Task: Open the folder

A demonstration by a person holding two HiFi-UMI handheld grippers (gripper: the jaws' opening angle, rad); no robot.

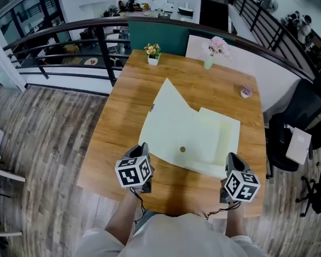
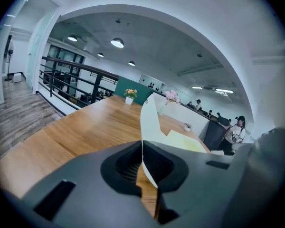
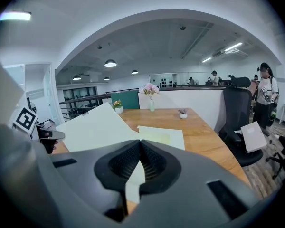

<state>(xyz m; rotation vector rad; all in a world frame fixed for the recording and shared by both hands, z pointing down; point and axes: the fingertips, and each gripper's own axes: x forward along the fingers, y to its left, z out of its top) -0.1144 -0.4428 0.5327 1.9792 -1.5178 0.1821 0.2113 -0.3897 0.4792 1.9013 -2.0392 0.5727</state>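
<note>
Left gripper [image 2: 142, 148], right gripper [image 3: 140, 148] hide clamped folder [image 1: 187, 127] edges.

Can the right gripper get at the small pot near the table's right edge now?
Probably not yet: the right gripper is shut on the near edge of the folder. Nothing stands between it and the small pot, so after letting go it likely could.

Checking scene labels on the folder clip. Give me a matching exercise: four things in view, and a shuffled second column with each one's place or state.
1. folder cover
2. white flower pot
3. small pot with pink flowers
4. black chair

A. off the table, to its right
B. raised, clamped in the left gripper's jaws
C. table's far edge, by the teal panel
D. on the table, near its right edge

Pairs: 1-B, 2-C, 3-D, 4-A
</note>
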